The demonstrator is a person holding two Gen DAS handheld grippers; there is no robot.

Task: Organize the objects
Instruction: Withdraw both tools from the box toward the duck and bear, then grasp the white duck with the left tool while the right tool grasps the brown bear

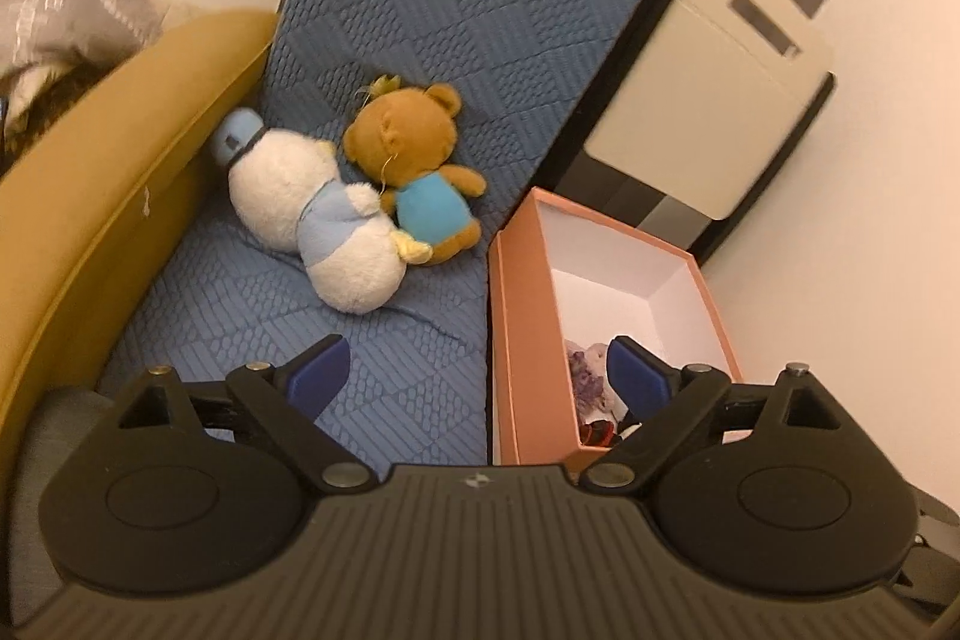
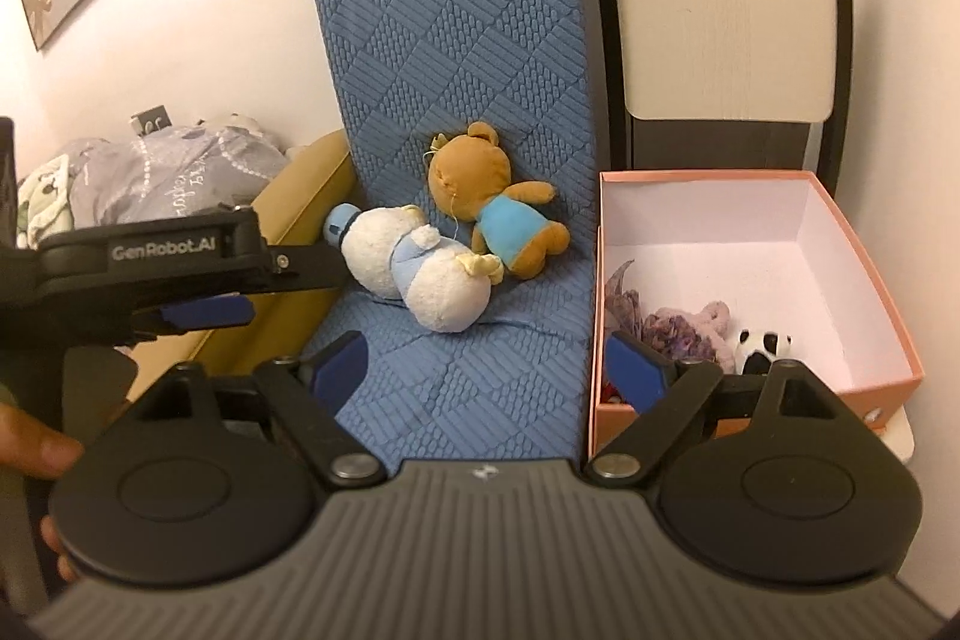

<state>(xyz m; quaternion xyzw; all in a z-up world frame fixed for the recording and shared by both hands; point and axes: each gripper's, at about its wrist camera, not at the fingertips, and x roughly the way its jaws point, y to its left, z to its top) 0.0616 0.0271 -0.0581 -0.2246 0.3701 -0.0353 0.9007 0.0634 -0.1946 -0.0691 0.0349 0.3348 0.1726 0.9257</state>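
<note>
Our left hand-held gripper [image 1: 477,370]: released, holding nothing
Our right hand-held gripper [image 2: 489,361]: released, holding nothing
Duck [image 2: 414,274], bear [image 2: 492,214]: touching on blue seat [image 2: 480,370]

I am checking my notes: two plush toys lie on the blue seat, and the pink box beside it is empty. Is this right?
Not quite. The white plush duck and brown teddy bear do lie on the blue seat, but the pink box already holds small plush toys, as the right wrist view shows.
</note>
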